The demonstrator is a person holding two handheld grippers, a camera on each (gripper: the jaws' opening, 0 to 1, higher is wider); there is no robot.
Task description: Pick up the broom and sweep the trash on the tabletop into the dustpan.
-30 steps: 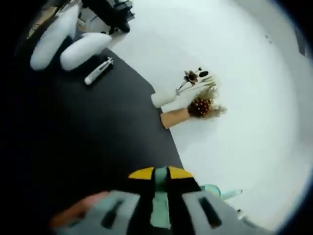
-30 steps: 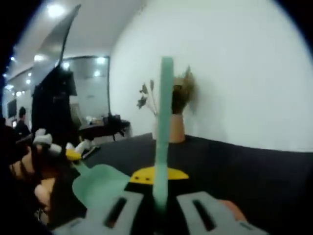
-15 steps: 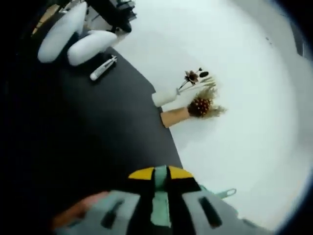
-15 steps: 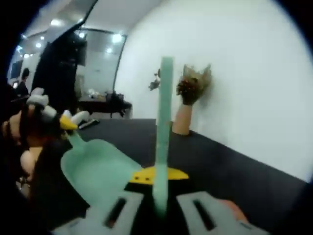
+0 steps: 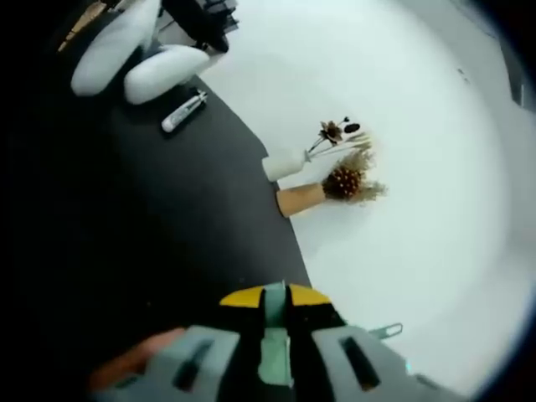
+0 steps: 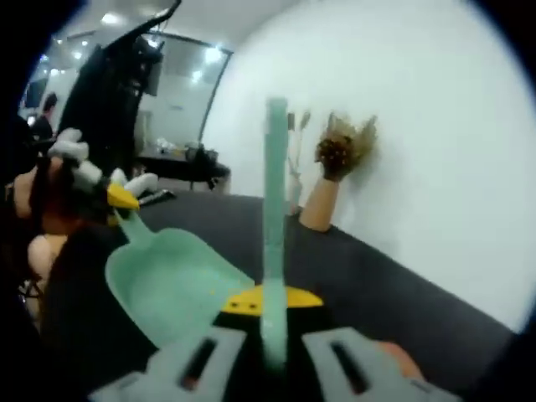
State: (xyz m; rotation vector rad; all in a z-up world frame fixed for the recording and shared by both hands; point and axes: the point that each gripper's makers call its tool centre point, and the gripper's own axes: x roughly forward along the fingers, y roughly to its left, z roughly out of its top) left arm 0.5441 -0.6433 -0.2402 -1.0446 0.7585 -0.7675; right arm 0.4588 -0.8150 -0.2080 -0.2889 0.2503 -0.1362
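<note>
In the right gripper view, my right gripper [image 6: 272, 300] is shut on the mint green broom handle [image 6: 275, 193], which rises straight up between the yellow-tipped jaws. The broom's bristles are hidden. To its left, the mint green dustpan [image 6: 172, 272] hangs over the black tabletop [image 6: 360, 285]. Its handle runs up to my left gripper [image 6: 117, 198], with a person's hand behind it. In the left gripper view, my left gripper [image 5: 275, 295] is shut on the dustpan handle [image 5: 274, 352]. A mint tip [image 5: 387, 331] pokes out at the lower right. No trash is visible.
A white vase [image 5: 285, 164] and a tan vase [image 5: 300, 199] with dried flowers stand at the table edge against the white wall; the tan vase [image 6: 320, 201] also appears beyond the broom handle. Two white padded shapes [image 5: 159, 71] and a silver stick-like item [image 5: 184, 113] lie at the far end.
Both views have shifted with my hands. In the right gripper view the dustpan now sits closer and larger beside the broom handle. Both grips are unchanged.
</note>
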